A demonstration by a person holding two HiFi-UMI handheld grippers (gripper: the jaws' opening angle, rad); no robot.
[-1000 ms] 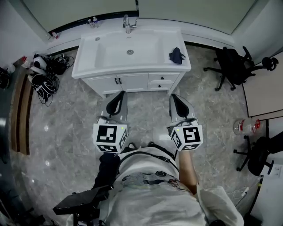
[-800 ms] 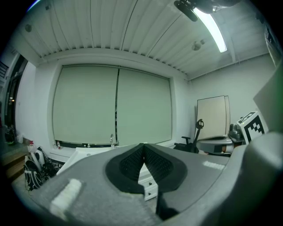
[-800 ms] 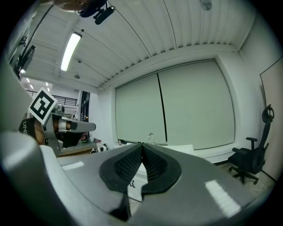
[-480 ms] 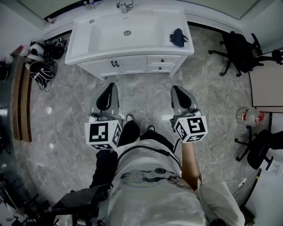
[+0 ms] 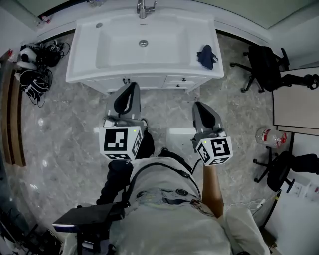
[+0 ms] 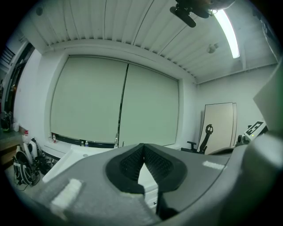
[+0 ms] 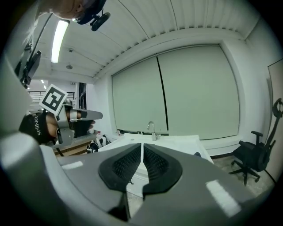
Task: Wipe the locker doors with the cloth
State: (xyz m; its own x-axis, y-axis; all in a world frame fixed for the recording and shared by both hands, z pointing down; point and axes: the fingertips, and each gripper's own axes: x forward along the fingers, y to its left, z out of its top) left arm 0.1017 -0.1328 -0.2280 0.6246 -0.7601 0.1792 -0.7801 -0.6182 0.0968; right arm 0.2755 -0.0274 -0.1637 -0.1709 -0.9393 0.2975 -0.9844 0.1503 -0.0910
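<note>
**A:** Left gripper point(image 6: 142, 146) clenched, ribbed black pads tip to tip, nothing in them. Right gripper point(image 7: 142, 147) is opening, a bare slit, empty too.

**B:** Dark crumpled cloth point(image 5: 206, 56) sits on the glossy white vanity point(image 5: 82, 64), right of the basin point(image 5: 124, 50), near the edge. Marbled grey floor point(image 5: 65, 129) lies open either side; black chair point(image 5: 264, 67) off right.

- Washbasin point(image 5: 119, 47), top centre: glossy white, smooth, ceramic-looking.
- Faucet point(image 5: 144, 9): bright polished metal.
- Cabinet fronts point(image 5: 177, 79): white, smooth, satin-painted.
- Floor point(image 5: 65, 124): grey marble-pattern tile, polished, reflective.
- Cloth point(image 5: 206, 56), upper right: dark, soft, crumpled fabric.
- Left gripper point(image 6: 142, 148): matt grey plastic; pads point(image 6: 129, 164) black, finely ribbed.
</note>
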